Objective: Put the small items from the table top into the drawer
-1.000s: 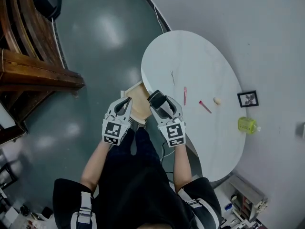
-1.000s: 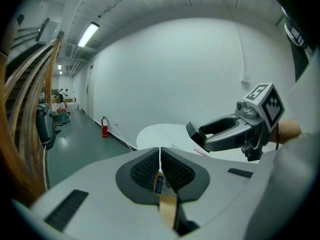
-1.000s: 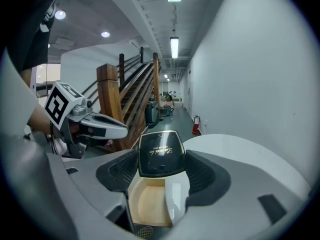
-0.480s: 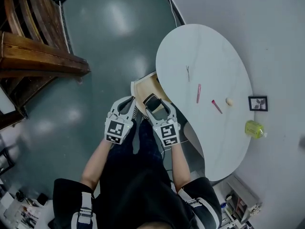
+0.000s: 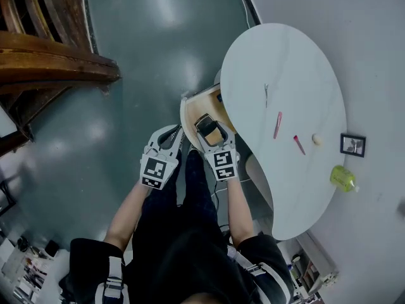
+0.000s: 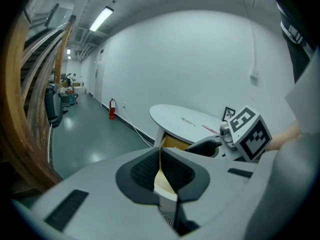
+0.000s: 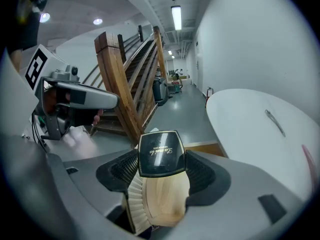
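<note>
My right gripper (image 5: pixel 210 133) is shut on a square black compact case (image 5: pixel 205 123) with gold script on its lid (image 7: pixel 161 155). It holds the case over the open wooden drawer (image 5: pixel 192 108) under the white oval table (image 5: pixel 297 75). My left gripper (image 5: pixel 169 138) hangs just left of the drawer, its pads (image 6: pixel 145 170) closed together on nothing. On the table lie a thin metal clip (image 5: pixel 266 94), a pink pen (image 5: pixel 277 125), a small red stick (image 5: pixel 299 144) and a small cream piece (image 5: pixel 316 139).
A black picture frame (image 5: pixel 352 144) and a yellow-green bottle (image 5: pixel 342 178) sit at the table's far right edge by the wall. A wooden staircase (image 5: pixel 50 68) stands to the left across the grey-green floor (image 5: pixel 139 56). The person's legs are directly below the grippers.
Both grippers have moved forward, the right one carrying the black case from beside the table edge to above the open drawer. The left gripper stays shut.
</note>
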